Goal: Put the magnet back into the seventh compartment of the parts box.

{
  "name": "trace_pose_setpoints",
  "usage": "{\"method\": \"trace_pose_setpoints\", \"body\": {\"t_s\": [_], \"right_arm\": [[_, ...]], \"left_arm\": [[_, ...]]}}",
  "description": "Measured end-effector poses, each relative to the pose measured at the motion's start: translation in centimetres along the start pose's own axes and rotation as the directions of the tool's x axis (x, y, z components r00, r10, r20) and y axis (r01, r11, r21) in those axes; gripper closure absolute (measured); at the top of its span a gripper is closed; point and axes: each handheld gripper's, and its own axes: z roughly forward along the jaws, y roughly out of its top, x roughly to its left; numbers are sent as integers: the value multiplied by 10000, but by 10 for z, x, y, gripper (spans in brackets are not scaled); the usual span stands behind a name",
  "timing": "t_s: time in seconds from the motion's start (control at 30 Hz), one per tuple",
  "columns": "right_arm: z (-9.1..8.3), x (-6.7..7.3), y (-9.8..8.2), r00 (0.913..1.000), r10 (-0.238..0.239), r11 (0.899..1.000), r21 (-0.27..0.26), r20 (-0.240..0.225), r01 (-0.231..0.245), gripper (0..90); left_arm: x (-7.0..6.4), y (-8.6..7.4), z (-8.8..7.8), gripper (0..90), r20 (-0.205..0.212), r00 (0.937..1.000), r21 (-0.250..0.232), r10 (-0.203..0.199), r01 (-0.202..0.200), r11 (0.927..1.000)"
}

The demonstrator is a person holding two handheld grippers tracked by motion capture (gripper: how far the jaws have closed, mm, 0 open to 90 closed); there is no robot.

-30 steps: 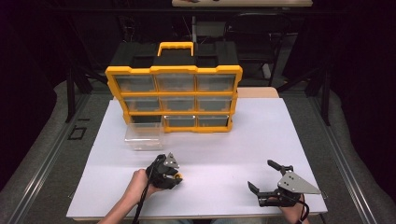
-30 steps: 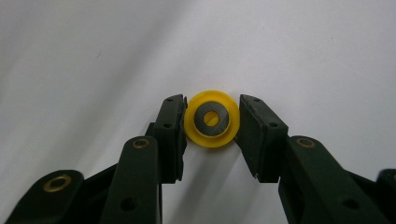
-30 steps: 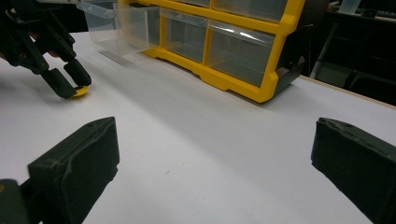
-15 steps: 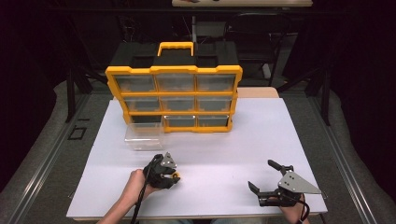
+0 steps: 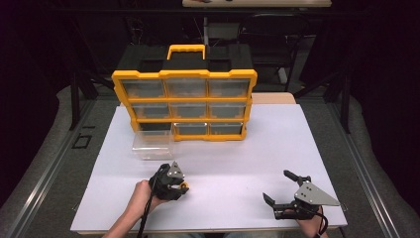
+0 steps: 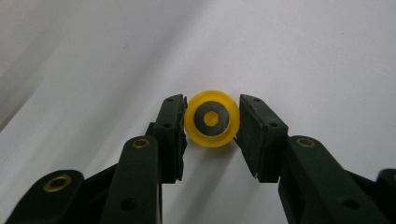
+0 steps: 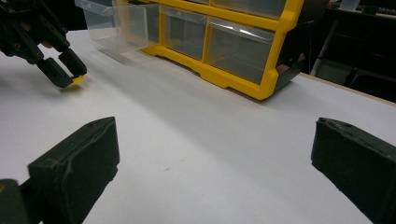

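Where the table lies bare, left hand-held gripper [image 6: 211, 122] clasping yellow wheel [image 6: 212, 118], right hand-held gripper [image 5: 286, 192] agape.

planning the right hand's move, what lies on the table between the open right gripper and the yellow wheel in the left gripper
Nothing: in the high view only bare white table separates the right gripper from the small yellow plastic wheel gripped by the left gripper.

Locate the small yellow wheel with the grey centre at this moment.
The small yellow wheel sits between the left tool's jaws on the white table, near the front-left, just in front of the clear plastic drawer.
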Motion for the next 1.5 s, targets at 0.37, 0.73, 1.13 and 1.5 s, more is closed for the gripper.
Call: {"method": "trace_pose_setpoints", "body": {"t_s": [0.37,0.73,1.13,1.5], "right_arm": [[0,1,0,10000,-53,9999,126,-13,53,6],[1,1,-1,10000,-23,9999,111,55,22,6],[0,0,-1,9999,-61,10000,64,105,60,6],[-2,0,0,9997,-70,10000,24,215,69,7]], "left_arm": [[5,-11,-6,623,-272,9992,-127,-281,278,9995],[7,-23,-14,623,-473,9975,-220,-526,516,9984],[16,-37,-29,623,-778,9911,-480,-1077,1041,9934],[21,-51,-41,623,-1114,9817,-628,-1544,1481,9870]]}}
